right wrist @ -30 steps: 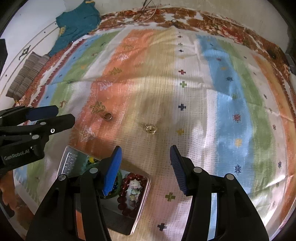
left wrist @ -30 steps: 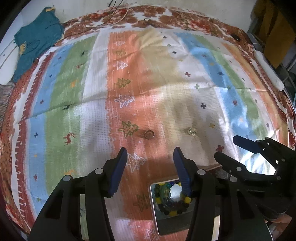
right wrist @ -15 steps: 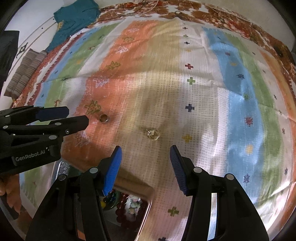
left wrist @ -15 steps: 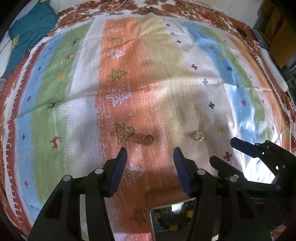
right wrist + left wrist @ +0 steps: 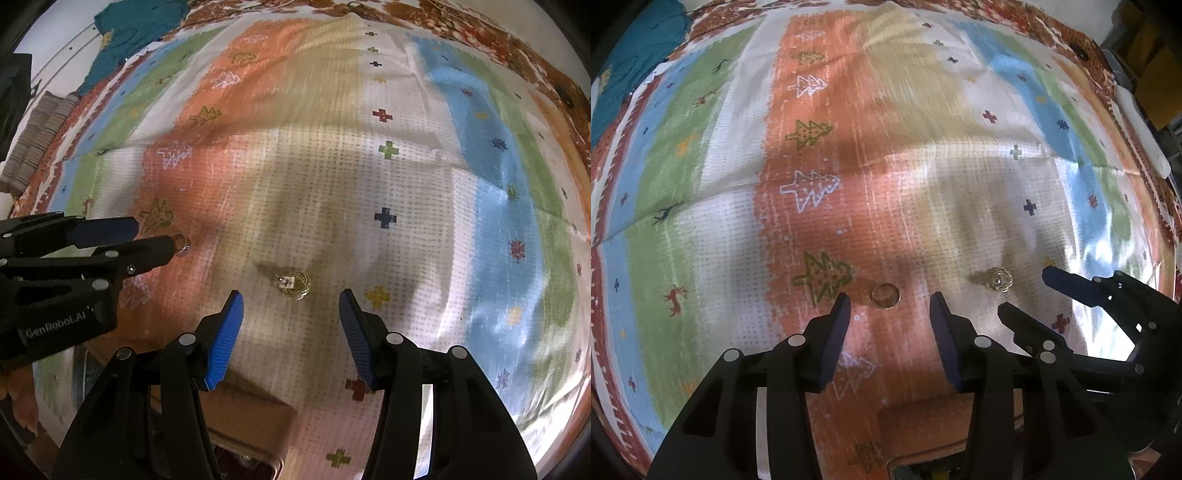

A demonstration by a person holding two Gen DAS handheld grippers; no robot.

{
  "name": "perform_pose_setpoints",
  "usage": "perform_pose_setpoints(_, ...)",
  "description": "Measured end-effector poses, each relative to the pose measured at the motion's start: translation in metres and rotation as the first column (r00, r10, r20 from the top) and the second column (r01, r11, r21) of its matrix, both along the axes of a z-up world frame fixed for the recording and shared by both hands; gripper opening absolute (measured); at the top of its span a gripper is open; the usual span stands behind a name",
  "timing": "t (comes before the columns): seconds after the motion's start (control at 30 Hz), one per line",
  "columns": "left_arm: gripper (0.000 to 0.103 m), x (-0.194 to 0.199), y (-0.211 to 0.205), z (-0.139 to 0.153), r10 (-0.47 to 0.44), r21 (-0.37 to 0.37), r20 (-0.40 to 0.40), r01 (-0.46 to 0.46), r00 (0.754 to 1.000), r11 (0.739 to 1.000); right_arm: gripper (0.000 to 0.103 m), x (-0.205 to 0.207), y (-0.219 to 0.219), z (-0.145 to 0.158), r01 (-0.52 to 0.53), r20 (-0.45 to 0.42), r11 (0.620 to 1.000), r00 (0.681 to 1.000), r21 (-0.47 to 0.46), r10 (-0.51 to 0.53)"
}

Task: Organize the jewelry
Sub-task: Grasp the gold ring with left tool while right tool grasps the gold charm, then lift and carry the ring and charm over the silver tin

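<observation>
Two rings lie apart on the cloth [image 5: 923, 184]. The plain ring [image 5: 885, 295] sits low and central in the left wrist view, just ahead of the left gripper [image 5: 890, 310]; the ornate ring [image 5: 293, 284] lies to its right, just ahead of the right gripper [image 5: 290, 308].

Tin [image 5: 916, 470]: cut off by the bottom edge in my left view; contents unreadable
Plain ring [image 5: 181, 243]: partly behind my left gripper [image 5: 147, 236] in my right view
Far cloth [image 5: 886, 55]: pattern smeared by blur
</observation>
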State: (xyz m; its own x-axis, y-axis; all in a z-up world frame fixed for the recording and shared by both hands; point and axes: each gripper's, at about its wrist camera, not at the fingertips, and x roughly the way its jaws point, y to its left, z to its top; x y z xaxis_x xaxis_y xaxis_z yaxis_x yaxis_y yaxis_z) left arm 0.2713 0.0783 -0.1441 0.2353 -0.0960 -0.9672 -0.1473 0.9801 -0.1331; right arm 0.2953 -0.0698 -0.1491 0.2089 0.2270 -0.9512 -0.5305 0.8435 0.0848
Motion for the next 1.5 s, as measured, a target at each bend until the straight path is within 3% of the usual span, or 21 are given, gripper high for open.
perform_pose_setpoints(0.23, 0.04, 0.009, 0.002, -0.011, -0.004, 0.008, -0.02, 0.004, 1.0, 1.0, 0.054, 0.006, 0.007, -0.009, -0.006, -0.005, 1.0, 1.0, -0.031, 0.006)
perform_pose_setpoints(0.4, 0.039, 0.014, 0.002, -0.019, -0.009, 0.008, -0.041, 0.009, 0.999, 1.0, 0.048, 0.011, 0.008, -0.015, -0.006, -0.011, 0.999, 1.0, -0.036, 0.005)
perform_pose_setpoints(0.53, 0.031, 0.017, 0.005, -0.021, 0.004, 0.01, -0.04, -0.004, 0.999, 1.0, 0.046, 0.014, 0.01, -0.016, -0.01, -0.015, 0.999, 1.0, -0.04, 0.009)
perform_pose_setpoints(0.8, 0.028, 0.025, -0.009, -0.03, -0.047, 0.048, -0.067, 0.051, 0.997, 0.998, 0.036, 0.016, 0.014, -0.021, -0.025, -0.006, 0.997, 1.0, -0.079, 0.024)
perform_pose_setpoints(0.87, 0.027, 0.025, -0.01, -0.031, -0.047, 0.058, -0.07, 0.051, 0.996, 0.997, 0.029, 0.017, 0.014, -0.022, -0.024, -0.003, 0.996, 1.0, -0.084, 0.024)
perform_pose_setpoints(0.97, 0.019, 0.027, -0.015, -0.032, -0.045, 0.066, -0.069, 0.05, 0.997, 0.997, 0.021, 0.017, 0.012, -0.022, -0.023, -0.006, 0.997, 1.0, -0.08, 0.023)
perform_pose_setpoints(1.5, 0.019, 0.012, -0.018, -0.006, -0.03, 0.043, 0.0, 0.03, 1.0, 0.999, 0.011, 0.01, 0.004, -0.01, -0.023, 0.017, 0.999, 1.0, -0.044, 0.023)
